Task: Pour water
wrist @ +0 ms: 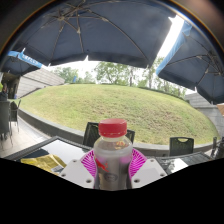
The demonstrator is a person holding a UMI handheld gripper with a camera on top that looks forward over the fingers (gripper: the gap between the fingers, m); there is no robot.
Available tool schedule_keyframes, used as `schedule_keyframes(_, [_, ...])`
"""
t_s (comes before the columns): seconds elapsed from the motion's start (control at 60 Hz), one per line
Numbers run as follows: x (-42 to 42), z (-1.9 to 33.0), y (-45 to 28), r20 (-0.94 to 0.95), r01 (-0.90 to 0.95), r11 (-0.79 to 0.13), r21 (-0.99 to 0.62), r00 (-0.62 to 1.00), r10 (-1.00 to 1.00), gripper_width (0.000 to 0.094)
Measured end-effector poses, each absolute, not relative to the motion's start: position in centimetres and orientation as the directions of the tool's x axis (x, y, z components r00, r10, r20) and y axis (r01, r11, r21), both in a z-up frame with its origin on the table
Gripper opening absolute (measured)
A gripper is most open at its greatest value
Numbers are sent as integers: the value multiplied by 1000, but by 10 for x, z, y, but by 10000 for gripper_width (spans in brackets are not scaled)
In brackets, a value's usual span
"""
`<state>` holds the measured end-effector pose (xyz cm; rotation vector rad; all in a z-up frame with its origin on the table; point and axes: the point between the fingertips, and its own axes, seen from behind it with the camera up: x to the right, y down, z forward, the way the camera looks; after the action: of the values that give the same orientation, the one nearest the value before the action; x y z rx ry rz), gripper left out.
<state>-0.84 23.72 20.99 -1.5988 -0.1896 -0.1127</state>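
A clear plastic water bottle (112,155) with a red cap (113,127) stands upright between my fingers, close to the camera. My gripper (112,163) is shut on it: the pink pads (88,161) press against both sides of the bottle's body. The bottle's lower part is hidden below the view. No cup or other vessel shows.
Dark patio umbrellas (100,30) spread overhead. A pale table top (50,155) lies just ahead and to the left, with dark chairs (92,134) beyond it. Farther out are a green lawn (110,105) and trees.
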Motion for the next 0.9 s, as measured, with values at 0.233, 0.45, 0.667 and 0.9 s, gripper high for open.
schedule_keyframes(0.233, [4, 127, 233, -61, -46, -120, -992, 990, 126, 358])
schedule_keyframes(0.45, [7, 99, 229, -13, 3, -114, -993, 990, 141, 385])
schedule_keyframes(0.667, [6, 90, 225, -4, 27, -206, -978, 989, 147, 589])
schedule_keyframes(0.9, [8, 124, 156, -64, -16, -259, -966, 981, 181, 829])
